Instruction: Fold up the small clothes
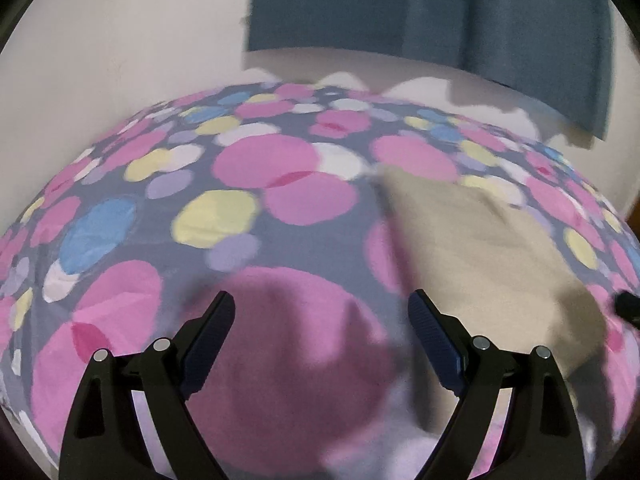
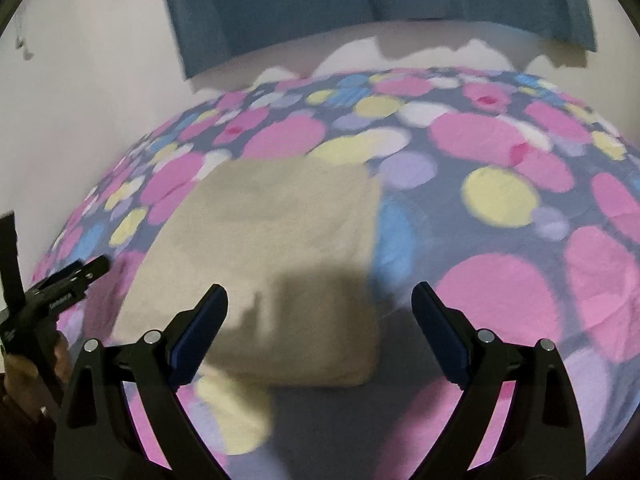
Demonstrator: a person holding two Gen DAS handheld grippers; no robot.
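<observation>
1. Beige and soft, the folded cloth (image 2: 276, 260) lies flat on the spotted bedsheet (image 2: 500, 288) as a neat rectangle; I take it as the landmark.
2. Left of the cloth, the left gripper (image 1: 322, 312) stands wide with nothing between its jaws; it hangs over the sheet just beside the cloth's left edge.
3. Over the near edge of the cloth, the right gripper (image 2: 320, 304) is also wide and holds nothing, and its shadow falls on the cloth.
4. Behind the cloth, well apart, a blue curtain (image 2: 360, 4) hangs on the wall.
5. I judge the fold is almost finished. To do the next step well, each gripper should take one near corner, pinch all layers together, and lay the edges in line without dragging the sheet.
</observation>
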